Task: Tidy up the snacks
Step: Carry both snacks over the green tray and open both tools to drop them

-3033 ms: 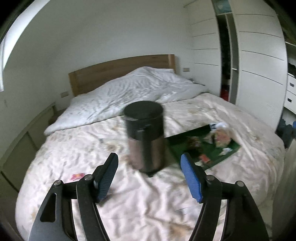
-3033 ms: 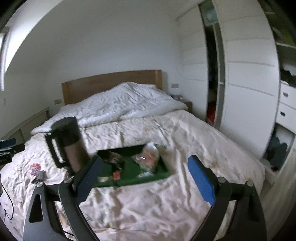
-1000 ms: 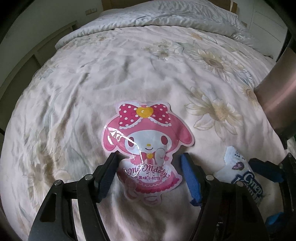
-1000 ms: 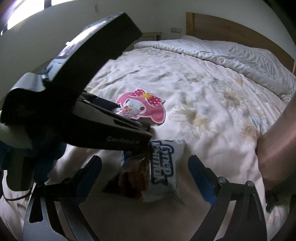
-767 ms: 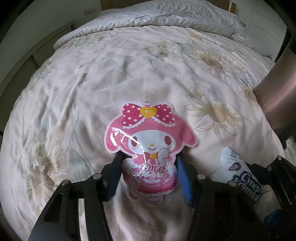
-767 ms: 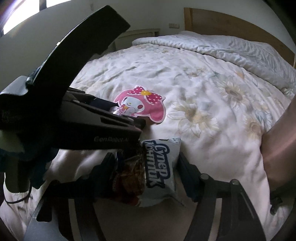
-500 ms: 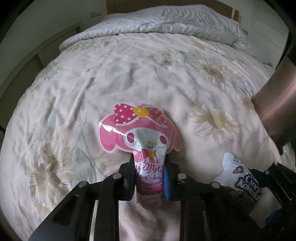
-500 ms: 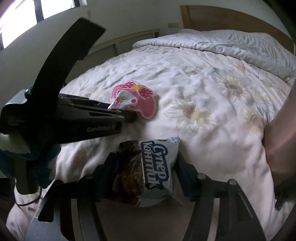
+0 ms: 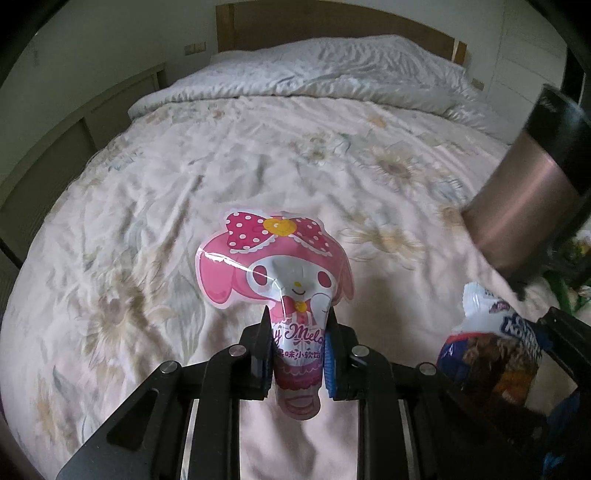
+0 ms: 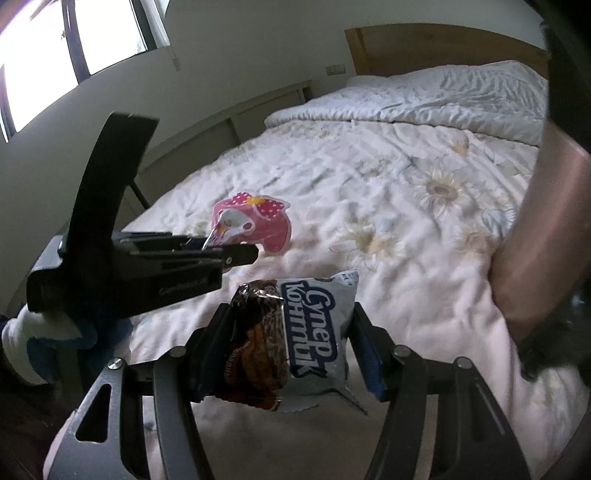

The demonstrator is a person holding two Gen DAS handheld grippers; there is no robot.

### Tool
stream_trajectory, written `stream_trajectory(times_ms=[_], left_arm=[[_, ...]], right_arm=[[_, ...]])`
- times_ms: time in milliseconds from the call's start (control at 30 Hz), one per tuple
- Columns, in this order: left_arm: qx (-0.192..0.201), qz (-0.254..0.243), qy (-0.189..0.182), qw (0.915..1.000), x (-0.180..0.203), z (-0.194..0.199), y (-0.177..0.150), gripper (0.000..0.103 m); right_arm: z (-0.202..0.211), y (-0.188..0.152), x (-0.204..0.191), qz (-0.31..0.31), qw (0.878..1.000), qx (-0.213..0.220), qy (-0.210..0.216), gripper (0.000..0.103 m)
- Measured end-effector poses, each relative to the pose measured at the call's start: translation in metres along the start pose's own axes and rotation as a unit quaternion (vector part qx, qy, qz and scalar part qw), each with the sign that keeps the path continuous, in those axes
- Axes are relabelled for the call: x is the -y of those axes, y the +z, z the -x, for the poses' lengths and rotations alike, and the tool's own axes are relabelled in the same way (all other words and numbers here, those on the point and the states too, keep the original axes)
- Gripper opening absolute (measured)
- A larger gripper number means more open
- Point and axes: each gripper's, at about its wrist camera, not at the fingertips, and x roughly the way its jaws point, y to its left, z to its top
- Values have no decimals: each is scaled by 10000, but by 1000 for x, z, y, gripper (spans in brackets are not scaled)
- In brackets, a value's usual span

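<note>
Floral, cream-coloured bedding point(image 9: 258, 155) spreads across the whole scene, with a wooden headboard point(image 9: 332, 18) at the far end. Up off the sheet, the left gripper point(image 9: 297, 349) is clamped hard on the narrow lower end of the pink, character-shaped candy pouch point(image 9: 275, 266); its long axis runs straight away from the camera, polka-dot bow at the far end, and the foil is creased where the pads pinch it. The right gripper point(image 10: 290, 349) has its jaws pressed on both edges of the white-and-blue wrapped snack bar point(image 10: 291, 332), held much wider, lettering running lengthwise, long axis pointing toward the headboard. A copper-toned metal bin with a black lid point(image 9: 532, 192) stands at the right. The right wrist view shows the left tool side-on, the pouch point(image 10: 255, 221) sticking out beyond its tips (and a window point(image 10: 74, 40) far left); the left wrist view catches only the bar's point(image 9: 491, 343) corner at the near right.
</note>
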Motion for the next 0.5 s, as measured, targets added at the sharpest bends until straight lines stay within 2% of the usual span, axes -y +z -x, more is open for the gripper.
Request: stream_trajectory(times_ms=[167, 500], left_arm=[[214, -34, -121, 9997, 10, 37, -14, 18], [648, -190, -751, 9949, 47, 126, -43, 18]], right_arm=[[38, -3, -4, -62, 9998, 162, -97, 68], [128, -29, 1, -291, 9967, 453, -604, 68]])
